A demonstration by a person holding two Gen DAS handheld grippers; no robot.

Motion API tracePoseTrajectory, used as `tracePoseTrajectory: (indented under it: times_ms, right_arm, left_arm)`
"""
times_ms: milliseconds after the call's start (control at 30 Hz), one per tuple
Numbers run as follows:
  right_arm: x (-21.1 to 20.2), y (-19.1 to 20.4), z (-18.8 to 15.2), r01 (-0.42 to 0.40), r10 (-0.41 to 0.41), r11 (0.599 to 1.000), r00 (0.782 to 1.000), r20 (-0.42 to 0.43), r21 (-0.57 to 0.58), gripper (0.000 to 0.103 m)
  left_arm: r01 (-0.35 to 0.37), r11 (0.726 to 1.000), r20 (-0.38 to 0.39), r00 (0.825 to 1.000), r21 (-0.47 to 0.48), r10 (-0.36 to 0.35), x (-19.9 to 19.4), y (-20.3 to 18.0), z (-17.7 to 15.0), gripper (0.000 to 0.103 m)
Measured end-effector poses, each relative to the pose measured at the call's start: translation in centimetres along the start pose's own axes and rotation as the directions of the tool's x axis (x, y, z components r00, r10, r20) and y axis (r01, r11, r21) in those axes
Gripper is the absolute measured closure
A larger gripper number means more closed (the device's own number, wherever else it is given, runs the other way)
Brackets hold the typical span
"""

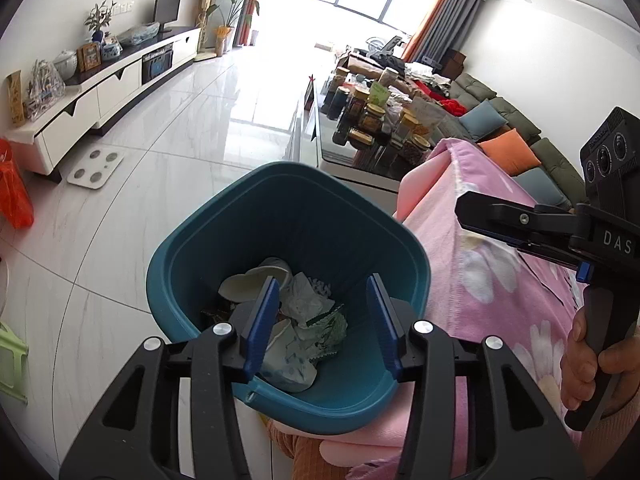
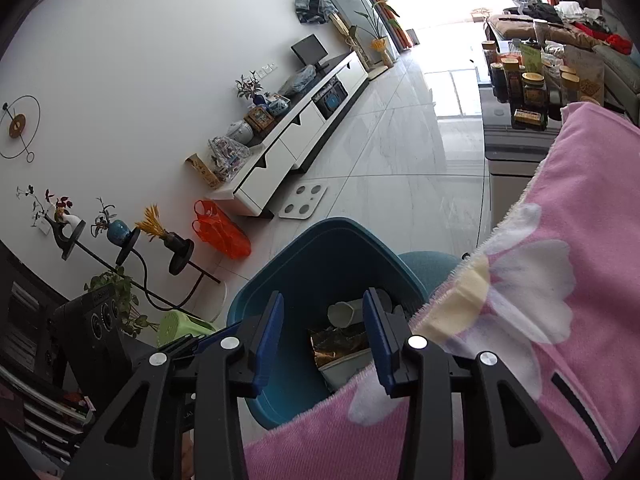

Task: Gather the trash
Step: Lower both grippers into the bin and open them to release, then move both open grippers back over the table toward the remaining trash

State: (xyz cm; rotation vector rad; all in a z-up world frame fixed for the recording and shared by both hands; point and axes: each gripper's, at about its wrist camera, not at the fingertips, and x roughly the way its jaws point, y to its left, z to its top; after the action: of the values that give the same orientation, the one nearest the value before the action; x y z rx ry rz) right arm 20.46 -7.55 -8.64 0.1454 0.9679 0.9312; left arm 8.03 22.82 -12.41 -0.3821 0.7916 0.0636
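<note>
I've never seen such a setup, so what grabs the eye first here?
A teal bin on the pale floor, holding crumpled wrappers. Both grippers hang open above it, the left gripper and the right gripper. A pink floral blanket lies right beside the bin.

The teal bin (image 1: pixel 288 292) stands on the pale tiled floor (image 1: pixel 152 200), its right side against a pink flowered blanket (image 1: pixel 500 264). Inside the bin lie crumpled white tissues (image 1: pixel 306 300), a pale curved scrap (image 1: pixel 248 284) toward the far left and a green-patterned wrapper (image 1: pixel 332 324) (its print is too small to read). The left gripper (image 1: pixel 326 322) hangs above the bin's near rim, blue pads apart with nothing between them. To the right of the bin, over the blanket, a hand (image 1: pixel 596 364) grips the handle of the right gripper (image 1: pixel 472 212), seen side-on. Beyond the bin, a table holds jars (image 1: pixel 372 116).
</note>
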Motion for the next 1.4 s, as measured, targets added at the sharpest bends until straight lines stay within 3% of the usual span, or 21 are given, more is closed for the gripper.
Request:
tracePoseTrajectory:
  times_ms: [233,467,600,767,900,1033,1167,1400]
  right_arm:
    - [-8.7,-2.1,-3.0,0.037,-0.035,0.999,0.992,0.123,-0.013,0.056]
    - [-17.4,-5.7,-7.2,0.159,-0.168,0.986,0.954,0.25,0.057,0.054]
    - [-22.0,-8.3,-10.1,0.215,-0.255,0.964,0.917,0.308,0.157,0.054]
    - [-27.2,-11.8,-12.9,0.293,-0.382,0.915,0.85,0.363,0.277,0.054]
    - [-30.4,-14.3,-14.9,0.335,-0.472,0.866,0.793,0.385,0.372,0.054]
    - [-32.7,-17.3,-16.8,0.354,-0.534,0.821,0.754,0.384,0.448,0.053]
    - [-33.1,-19.6,-17.8,0.358,-0.562,0.794,0.74,0.368,0.491,0.053]
    - [-33.7,-22.7,-18.8,0.328,-0.56,0.779,0.747,0.357,0.535,0.047]
  left_arm:
    - [0.114,0.985,0.057,0.991,0.128,-0.122,-3.6,-5.4,-0.6,0.05]
    - [0.259,0.929,-0.006,0.964,0.265,-0.267,-4.3,-13.6,-2.6,0.047]
    - [0.352,0.873,-0.087,0.935,0.339,-0.343,-3.6,-19.0,-4.3,0.047]
    - [0.45,0.79,-0.189,0.893,0.416,-0.41,-2.4,-25.9,-6.5,0.047]
    - [0.507,0.727,-0.262,0.862,0.462,-0.434,-1.3,-30.6,-8.4,0.047]
    - [0.539,0.682,-0.318,0.843,0.495,-0.435,0.0,-34.7,-9.8,0.047]
    - [0.565,0.652,-0.362,0.825,0.506,-0.434,1.1,-37.6,-10.7,0.047]
    - [0.569,0.637,-0.409,0.82,0.52,-0.4,2.7,-41.2,-11.7,0.047]
